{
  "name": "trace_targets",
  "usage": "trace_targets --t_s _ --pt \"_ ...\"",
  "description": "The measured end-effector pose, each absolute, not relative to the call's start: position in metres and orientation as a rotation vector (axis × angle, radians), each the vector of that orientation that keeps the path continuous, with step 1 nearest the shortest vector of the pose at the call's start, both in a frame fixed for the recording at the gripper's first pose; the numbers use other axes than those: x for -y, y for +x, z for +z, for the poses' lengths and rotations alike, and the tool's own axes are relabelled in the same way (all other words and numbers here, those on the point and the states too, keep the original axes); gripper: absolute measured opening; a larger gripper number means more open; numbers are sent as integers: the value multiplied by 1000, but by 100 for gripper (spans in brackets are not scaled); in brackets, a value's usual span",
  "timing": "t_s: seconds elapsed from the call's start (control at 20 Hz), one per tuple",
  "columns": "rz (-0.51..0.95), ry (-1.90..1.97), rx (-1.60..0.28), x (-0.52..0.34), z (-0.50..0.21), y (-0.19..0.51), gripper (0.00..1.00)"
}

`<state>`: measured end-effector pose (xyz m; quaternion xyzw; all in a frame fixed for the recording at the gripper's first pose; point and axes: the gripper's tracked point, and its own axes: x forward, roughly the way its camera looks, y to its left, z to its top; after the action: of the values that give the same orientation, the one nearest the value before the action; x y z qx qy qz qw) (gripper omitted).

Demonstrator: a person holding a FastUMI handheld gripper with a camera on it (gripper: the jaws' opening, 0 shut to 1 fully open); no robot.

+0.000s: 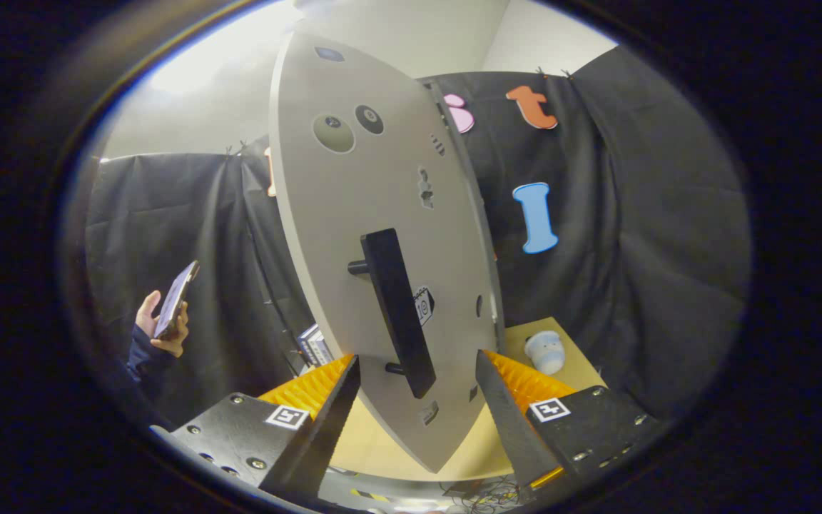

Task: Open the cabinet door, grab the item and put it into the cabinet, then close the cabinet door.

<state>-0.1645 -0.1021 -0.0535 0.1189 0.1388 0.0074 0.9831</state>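
The claw (417, 371) is wide open and holds nothing. The black handle (397, 310) of the grey cabinet door (368, 214) hangs between its two fingers, touching neither one. The small white and blue toy (545, 351) sits on the yellow desk (582, 371), just past the right finger. A person's hand (158, 325) holds a phone (175, 300) off to the left, well apart.

The gripper (417, 371) stands with its 2 fingers spread, the cabinet door (375, 235) and its bar handle (397, 310) blocking the gap just ahead, while bare table (582, 368) lies free right of the door around a small pale item (546, 351).
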Motion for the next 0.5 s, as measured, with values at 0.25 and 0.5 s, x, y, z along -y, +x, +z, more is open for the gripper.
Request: trace_targets --t_s 0.25,0.5 --pt "151 258 -302 76 -56 -138 97" --pt "259 279 -337 65 -65 -102 97"
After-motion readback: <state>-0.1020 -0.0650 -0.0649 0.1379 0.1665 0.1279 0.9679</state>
